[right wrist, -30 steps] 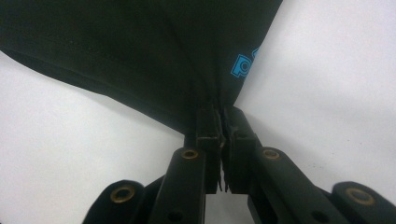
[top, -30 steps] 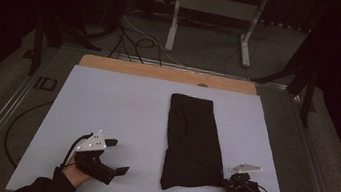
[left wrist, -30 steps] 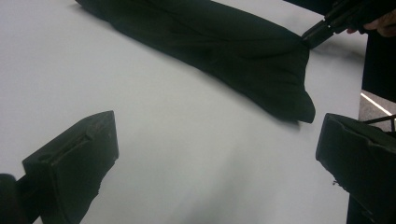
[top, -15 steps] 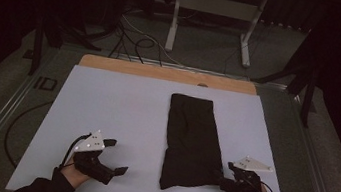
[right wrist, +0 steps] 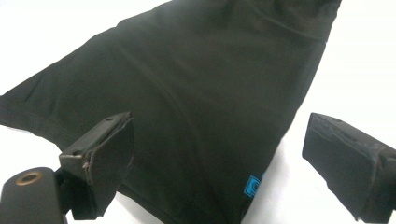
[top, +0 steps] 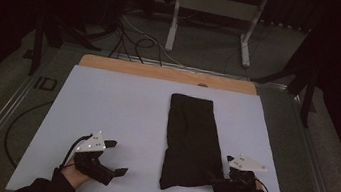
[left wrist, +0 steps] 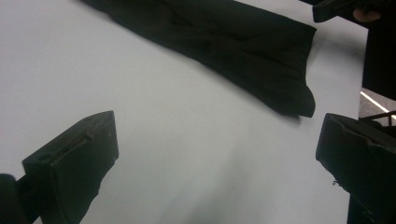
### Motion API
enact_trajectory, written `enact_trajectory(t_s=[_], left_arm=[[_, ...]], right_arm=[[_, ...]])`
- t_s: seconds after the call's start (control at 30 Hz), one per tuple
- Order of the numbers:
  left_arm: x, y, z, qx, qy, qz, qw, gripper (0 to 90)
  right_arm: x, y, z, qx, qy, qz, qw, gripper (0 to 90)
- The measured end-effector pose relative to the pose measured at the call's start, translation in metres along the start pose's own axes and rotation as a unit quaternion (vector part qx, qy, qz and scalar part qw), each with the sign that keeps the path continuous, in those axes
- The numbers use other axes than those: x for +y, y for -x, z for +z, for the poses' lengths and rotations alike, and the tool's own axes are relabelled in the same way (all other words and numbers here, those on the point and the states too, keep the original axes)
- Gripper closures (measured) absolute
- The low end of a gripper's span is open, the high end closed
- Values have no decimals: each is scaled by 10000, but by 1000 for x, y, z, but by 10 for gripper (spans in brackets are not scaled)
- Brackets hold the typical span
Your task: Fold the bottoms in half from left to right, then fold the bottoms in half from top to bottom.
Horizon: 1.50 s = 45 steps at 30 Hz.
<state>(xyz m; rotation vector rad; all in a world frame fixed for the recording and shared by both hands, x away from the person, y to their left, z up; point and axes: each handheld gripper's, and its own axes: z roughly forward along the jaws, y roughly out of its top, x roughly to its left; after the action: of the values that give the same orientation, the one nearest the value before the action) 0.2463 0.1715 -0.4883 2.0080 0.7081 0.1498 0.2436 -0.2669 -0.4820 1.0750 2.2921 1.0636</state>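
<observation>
Since the earlier frame the right gripper [top: 219, 182] has let go of the folded black garment [top: 191, 142], jaws just opened and empty (left gripper [top: 116, 159] gapes idle, well left of it), so this fold looks finished.

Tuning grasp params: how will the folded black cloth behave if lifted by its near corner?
Likely floppy: the black cloth lies flat and creased, so it should drape and may unfold. Probably light, being thin against the table. Unlikely to slip or roll; the right tongs stand open over its edge.
</observation>
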Motion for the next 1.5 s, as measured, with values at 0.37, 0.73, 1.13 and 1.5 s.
enact_trajectory(t_s=[0.37,0.73,1.13,1.5], left_arm=[[5,6,3,-210,-143,72,9996,0],[30,7,5,-425,-151,181,9988,0],[65,1,9,-310,-62,327,9990,0],[87,-3,21,-244,-127,352,9990,0]], right_arm=[[5,-7,0,159,129,-129,9997,90],[23,-3,-15,100,323,-151,9993,90],[62,12,-21,-118,597,-371,9975,91],[93,23,-15,-243,792,-438,9956,91]])
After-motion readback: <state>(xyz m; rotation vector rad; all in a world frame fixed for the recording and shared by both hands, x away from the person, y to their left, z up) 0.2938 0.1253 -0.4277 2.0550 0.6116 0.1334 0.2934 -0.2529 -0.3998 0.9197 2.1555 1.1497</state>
